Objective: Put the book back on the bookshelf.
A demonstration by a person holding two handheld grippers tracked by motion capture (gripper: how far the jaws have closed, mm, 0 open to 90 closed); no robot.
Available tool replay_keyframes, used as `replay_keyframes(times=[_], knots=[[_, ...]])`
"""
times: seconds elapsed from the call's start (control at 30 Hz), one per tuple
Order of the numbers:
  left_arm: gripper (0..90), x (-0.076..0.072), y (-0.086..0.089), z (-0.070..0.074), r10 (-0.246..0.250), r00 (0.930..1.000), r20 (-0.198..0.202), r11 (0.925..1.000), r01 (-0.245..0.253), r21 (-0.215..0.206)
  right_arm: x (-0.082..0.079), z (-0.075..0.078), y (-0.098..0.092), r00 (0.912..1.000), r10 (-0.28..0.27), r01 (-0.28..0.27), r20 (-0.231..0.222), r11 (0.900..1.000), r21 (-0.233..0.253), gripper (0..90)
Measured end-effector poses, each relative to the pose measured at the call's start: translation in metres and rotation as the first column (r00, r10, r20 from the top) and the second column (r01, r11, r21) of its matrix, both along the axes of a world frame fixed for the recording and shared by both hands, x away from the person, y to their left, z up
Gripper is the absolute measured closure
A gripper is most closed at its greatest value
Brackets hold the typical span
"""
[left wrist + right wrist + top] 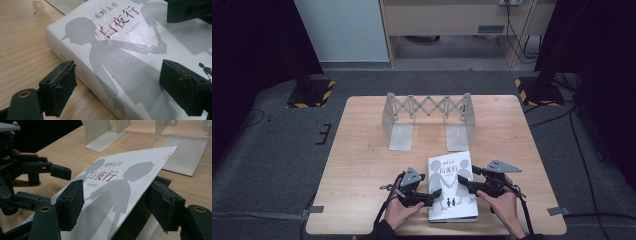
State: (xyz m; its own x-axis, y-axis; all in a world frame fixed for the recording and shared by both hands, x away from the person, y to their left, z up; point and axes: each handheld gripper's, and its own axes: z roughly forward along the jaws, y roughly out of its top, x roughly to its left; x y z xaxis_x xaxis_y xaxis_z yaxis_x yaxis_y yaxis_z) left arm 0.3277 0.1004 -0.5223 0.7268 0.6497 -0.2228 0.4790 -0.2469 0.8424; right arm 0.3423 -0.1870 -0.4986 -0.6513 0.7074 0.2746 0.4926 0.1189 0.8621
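A white book (452, 200) with grey silhouettes and a red title lies flat near the table's front edge. My left gripper (433, 194) is at its left side and open. In the left gripper view (118, 72) one jaw stands beside the spine and the other over the cover (120, 57). My right gripper (463, 181) reaches in from the right, also open. In the right gripper view (116, 195) its jaws straddle the cover's free edge (140, 177), which looks slightly raised with a dark gap under it. The left gripper (37, 170) is seen farther off there.
A grey metal extendable book rack (427, 107) with two flat base plates (185, 155) stands on the wooden table (362, 165) behind the book. Black stands with yellow-striped bases (312, 92) sit on the floor beyond both far corners.
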Motion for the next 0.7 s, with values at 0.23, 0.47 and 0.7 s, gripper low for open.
replay_keyframes(times=[0.23, 0.47, 0.7], knots=[[13.2, 0.0001, 0.0018, -0.0006, 0.001, 0.9998, -0.019, 0.9999, -0.002, -0.014, -0.0042, -0.0016, 0.0009, 0.9991, 0.039, -0.039, -0.018, 0.999, 0.007, 40.8], [14.4, -0.0009, 0.0032, -0.0003, -0.010, 0.9997, -0.022, 1.0000, 0.010, -0.003, -0.0042, -0.0074, -0.0024, 0.9961, 0.049, -0.046, -0.074, 0.998, 0.050, 47.3], [14.5, 0.0006, 0.0026, -0.0013, -0.011, 0.9995, -0.028, 0.9997, 0.010, -0.020, 0.0002, -0.0101, -0.0037, 0.9867, 0.078, -0.061, -0.143, 0.991, 0.117, 54.1]])
